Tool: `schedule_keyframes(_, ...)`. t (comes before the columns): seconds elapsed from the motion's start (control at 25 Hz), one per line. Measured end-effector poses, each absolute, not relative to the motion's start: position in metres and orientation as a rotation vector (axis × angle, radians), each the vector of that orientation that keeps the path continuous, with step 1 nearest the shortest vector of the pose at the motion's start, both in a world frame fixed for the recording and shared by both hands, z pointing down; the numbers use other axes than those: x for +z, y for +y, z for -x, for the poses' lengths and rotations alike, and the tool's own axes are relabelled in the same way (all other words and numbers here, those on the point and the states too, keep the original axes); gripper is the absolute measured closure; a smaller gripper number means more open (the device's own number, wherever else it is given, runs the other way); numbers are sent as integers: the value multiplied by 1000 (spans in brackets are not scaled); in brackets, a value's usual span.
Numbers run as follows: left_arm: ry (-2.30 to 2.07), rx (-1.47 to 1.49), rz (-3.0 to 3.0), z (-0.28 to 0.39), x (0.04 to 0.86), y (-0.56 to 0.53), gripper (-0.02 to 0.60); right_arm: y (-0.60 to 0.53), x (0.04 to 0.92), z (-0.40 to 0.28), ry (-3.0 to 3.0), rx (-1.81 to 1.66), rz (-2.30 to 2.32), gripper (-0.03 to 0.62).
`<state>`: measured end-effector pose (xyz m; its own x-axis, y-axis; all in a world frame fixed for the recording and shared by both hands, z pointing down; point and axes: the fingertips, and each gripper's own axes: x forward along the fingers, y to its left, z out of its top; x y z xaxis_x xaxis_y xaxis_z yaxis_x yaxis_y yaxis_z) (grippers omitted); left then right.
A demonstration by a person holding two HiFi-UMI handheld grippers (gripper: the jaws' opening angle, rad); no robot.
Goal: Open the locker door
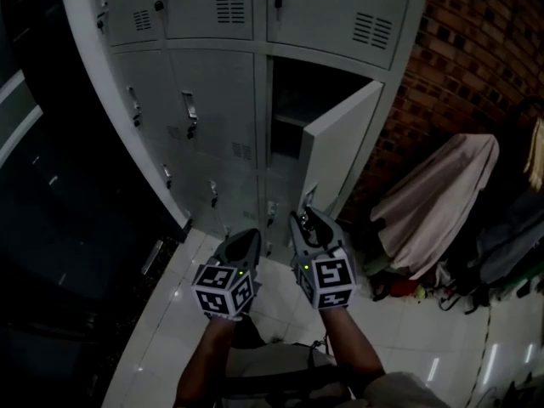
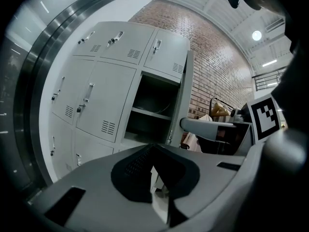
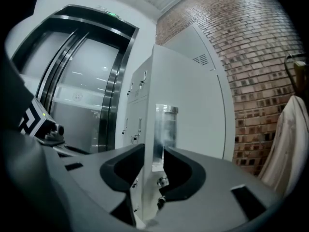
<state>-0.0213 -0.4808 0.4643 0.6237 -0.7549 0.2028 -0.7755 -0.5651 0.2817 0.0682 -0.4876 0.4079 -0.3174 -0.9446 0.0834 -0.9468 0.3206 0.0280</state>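
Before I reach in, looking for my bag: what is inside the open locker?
Inside the open locker one shelf shows, nothing clearly on it. Its door covers part; the dark corners are unreadable.

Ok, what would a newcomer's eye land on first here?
The open door in the right column of the grey lockers, swung out toward the brick wall. Just below it, the right gripper has its jaws astride the door's edge, and the left gripper is empty beside it. A pale cloth hangs draped at the right.
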Motion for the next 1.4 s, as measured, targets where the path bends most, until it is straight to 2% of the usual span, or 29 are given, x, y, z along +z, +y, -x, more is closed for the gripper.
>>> schedule_keyframes(0.28,-1158,110,-2545,-12,466,-456,583,-448,412,-101,-2448,69,-1817,451)
schedule_keyframes(0.68,-1114,137,-2590,-45,458,-428,583,-412,415,-145,-2403,88,-1889,525)
schedule_keyframes(1.4,-1022,158,-2635,-72,456,-390,583,-387,417,-215,-2203,63,-2092,525)
